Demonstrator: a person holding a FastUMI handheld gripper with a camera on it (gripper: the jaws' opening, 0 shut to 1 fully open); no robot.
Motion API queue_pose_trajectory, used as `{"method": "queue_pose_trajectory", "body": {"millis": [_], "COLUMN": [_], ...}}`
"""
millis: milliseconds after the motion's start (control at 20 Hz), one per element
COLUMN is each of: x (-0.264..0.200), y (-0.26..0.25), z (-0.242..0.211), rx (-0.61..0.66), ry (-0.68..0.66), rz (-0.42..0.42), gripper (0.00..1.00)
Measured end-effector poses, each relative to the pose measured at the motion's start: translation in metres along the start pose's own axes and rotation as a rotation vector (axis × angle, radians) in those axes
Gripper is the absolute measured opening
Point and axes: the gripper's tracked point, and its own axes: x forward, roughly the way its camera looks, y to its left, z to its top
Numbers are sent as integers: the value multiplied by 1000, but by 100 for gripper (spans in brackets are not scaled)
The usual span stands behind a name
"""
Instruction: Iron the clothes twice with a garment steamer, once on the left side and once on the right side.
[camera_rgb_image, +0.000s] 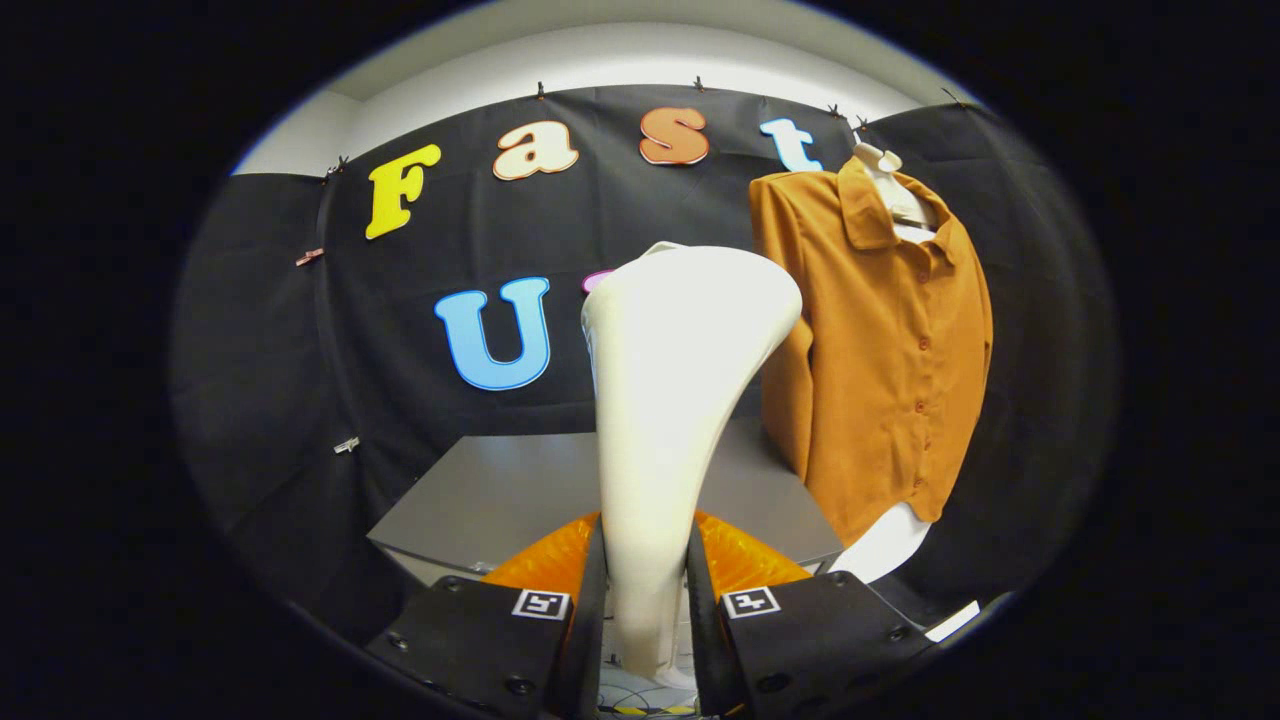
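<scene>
Wall: black cloth (300, 330) hung as backdrop, pinned along its top edge with small clips (310, 257).
Upper room: pale wall (600, 70) above the cloth, evenly lit.
Counter: grey counter (500, 500) standing before the cloth.

Bright, even light falls from overhead. The glossy cream plastic garment steamer (668, 400), clamped in the gripper (646, 590), glares nearly white along its flared head. The rust-orange buttoned shirt (885, 340) stays sharp, its folds softly shadowed. Fisheye curvature bends everything toward the rim.
</scene>
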Motion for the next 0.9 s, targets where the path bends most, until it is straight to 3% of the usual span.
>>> {"method": "queue_pose_trajectory", "body": {"millis": [300, 900], "x": [1, 71], "y": [-78, -189], "z": [27, 49], "rx": [5, 13], "ry": [-76, -63], "rz": [-48, 104], "gripper": [41, 41]}}
